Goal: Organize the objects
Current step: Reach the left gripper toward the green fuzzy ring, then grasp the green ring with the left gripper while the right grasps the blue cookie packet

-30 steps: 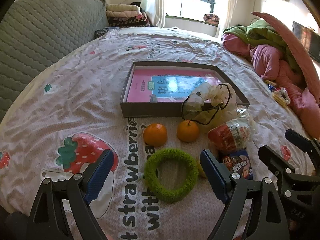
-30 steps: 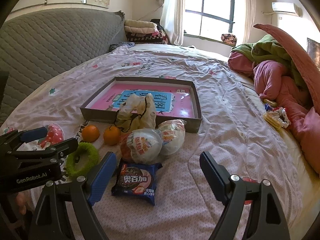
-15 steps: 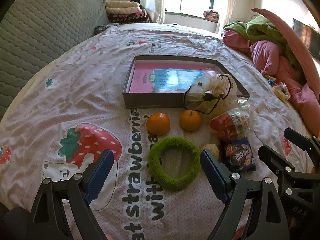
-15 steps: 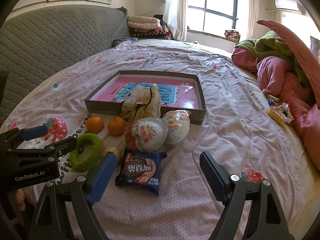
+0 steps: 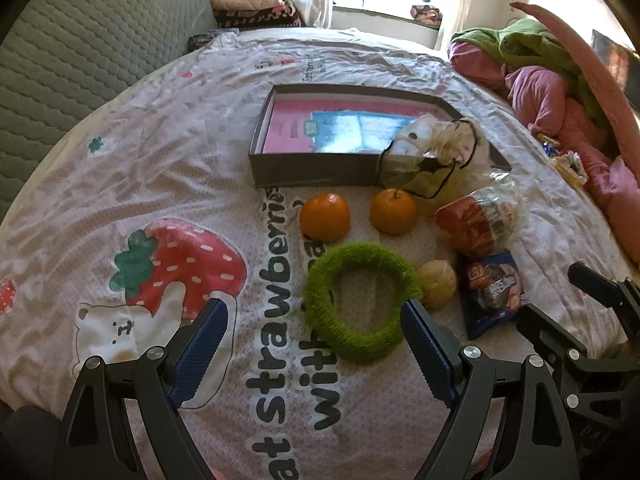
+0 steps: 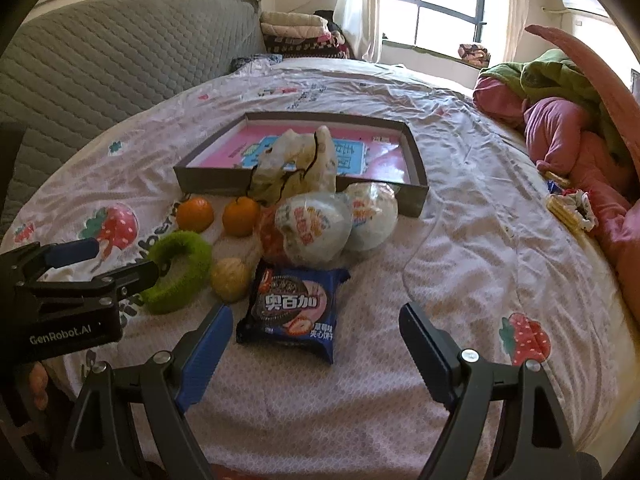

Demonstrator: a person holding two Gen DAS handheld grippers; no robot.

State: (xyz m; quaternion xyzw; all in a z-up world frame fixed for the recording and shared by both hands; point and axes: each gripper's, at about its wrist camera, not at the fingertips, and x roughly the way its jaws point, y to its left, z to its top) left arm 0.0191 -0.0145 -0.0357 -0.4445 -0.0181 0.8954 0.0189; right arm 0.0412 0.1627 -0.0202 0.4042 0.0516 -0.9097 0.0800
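Note:
A grey box tray with a pink lining (image 5: 312, 168) (image 6: 416, 196) lies on the bed. In front of it lie two oranges (image 5: 325, 216) (image 6: 195, 213), a green fuzzy ring (image 5: 360, 300) (image 6: 180, 272), a yellowish round fruit (image 5: 438, 283) (image 6: 230, 279), a blue cookie packet (image 5: 494, 294) (image 6: 294, 308), wrapped round snacks (image 5: 478, 222) (image 6: 316, 232) and a crumpled bag (image 5: 432, 156) (image 6: 296, 168). My left gripper (image 5: 314, 340) is open and empty, just short of the ring. My right gripper (image 6: 316, 340) is open and empty, just short of the cookie packet.
The bed sheet (image 5: 120, 184) has strawberry prints. A grey quilted headboard (image 5: 80, 48) is at the left. Pink and green bedding (image 6: 568, 120) is piled at the right, with small wrappers (image 6: 572, 208) beside it. Folded blankets (image 6: 300, 36) sit by the window.
Both grippers have moved back and slightly left from the objects; the yellowish fruit beside the ring has come into view. Both stay open and empty.

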